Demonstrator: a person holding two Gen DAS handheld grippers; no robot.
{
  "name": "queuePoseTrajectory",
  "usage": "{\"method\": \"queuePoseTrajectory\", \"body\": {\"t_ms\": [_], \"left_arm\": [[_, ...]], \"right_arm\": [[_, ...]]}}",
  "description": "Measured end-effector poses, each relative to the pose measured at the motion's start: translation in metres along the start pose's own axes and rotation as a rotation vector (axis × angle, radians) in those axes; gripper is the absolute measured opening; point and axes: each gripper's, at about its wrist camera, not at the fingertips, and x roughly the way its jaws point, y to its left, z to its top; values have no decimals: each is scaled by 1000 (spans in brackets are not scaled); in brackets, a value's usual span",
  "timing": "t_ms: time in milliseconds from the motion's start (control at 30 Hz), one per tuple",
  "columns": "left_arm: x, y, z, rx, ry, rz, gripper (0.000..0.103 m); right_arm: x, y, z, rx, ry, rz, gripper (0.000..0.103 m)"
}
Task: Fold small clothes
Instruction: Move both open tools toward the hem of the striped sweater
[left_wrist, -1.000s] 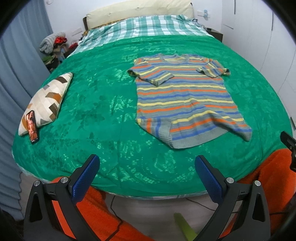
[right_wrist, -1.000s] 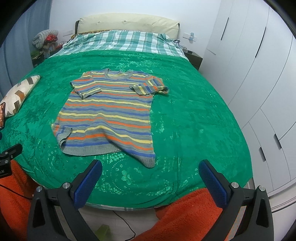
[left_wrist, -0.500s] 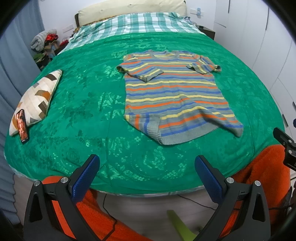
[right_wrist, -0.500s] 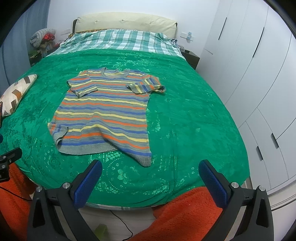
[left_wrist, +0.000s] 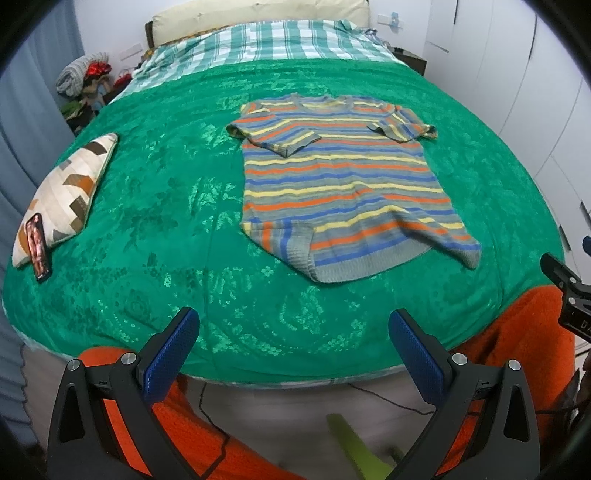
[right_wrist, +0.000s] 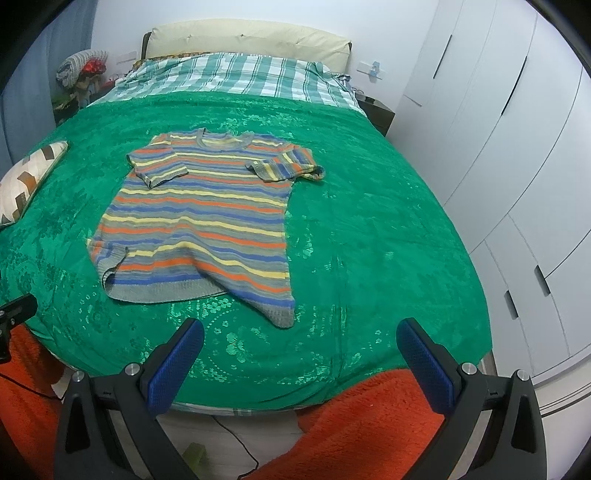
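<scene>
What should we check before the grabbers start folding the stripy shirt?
1. Left gripper open and empty: ok.
2. Right gripper open and empty: ok.
3. Striped shirt lying flat: not ok, the near hem is bunched and turned up.
4. Both sleeves folded in over the body: ok.
5. Green bedspread bare around the shirt: ok; the pillow and phone lie well off to the side.
6. Grippers touching the shirt: not yet.
</scene>
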Motion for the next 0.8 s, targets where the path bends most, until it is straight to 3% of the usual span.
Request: {"method": "queuePoseTrajectory", "body": {"t_ms": [800], "left_arm": [[4, 0, 0, 5, 16, 17, 102]], "right_arm": [[2, 4, -1, -24, 2, -21, 103]]}}
